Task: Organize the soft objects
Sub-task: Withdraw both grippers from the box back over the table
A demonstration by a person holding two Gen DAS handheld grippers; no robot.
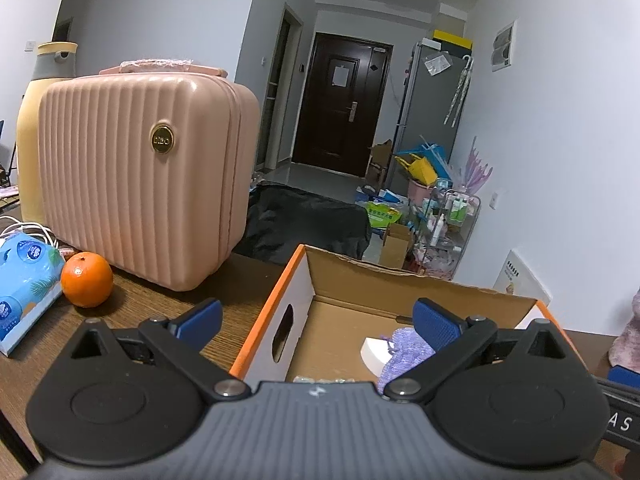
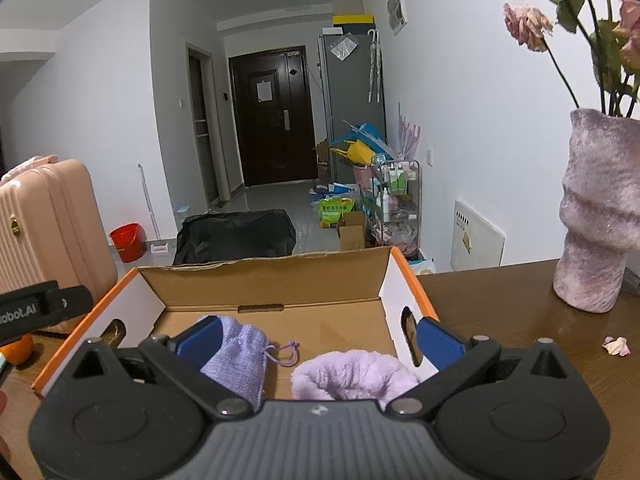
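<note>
An open cardboard box (image 1: 380, 286) (image 2: 260, 284) with orange edges stands on the wooden table. Inside lie a lilac drawstring pouch (image 2: 240, 360) (image 1: 404, 354) and a fluffy lilac plush piece (image 2: 352, 374). In the left wrist view a white object (image 1: 372, 354) shows beside the pouch. My left gripper (image 1: 316, 320) hovers open over the box's left wall, nothing between its blue pads. My right gripper (image 2: 320, 340) is open above the box's near side, over both soft things and touching neither.
A pink ribbed suitcase (image 1: 140, 176) stands left of the box, with an orange (image 1: 86, 280), a blue tissue pack (image 1: 24, 280) and a yellow bottle (image 1: 30, 120) nearby. A fuzzy pink vase (image 2: 596, 208) with dried roses stands to the right. Petals (image 2: 616, 346) lie on the table.
</note>
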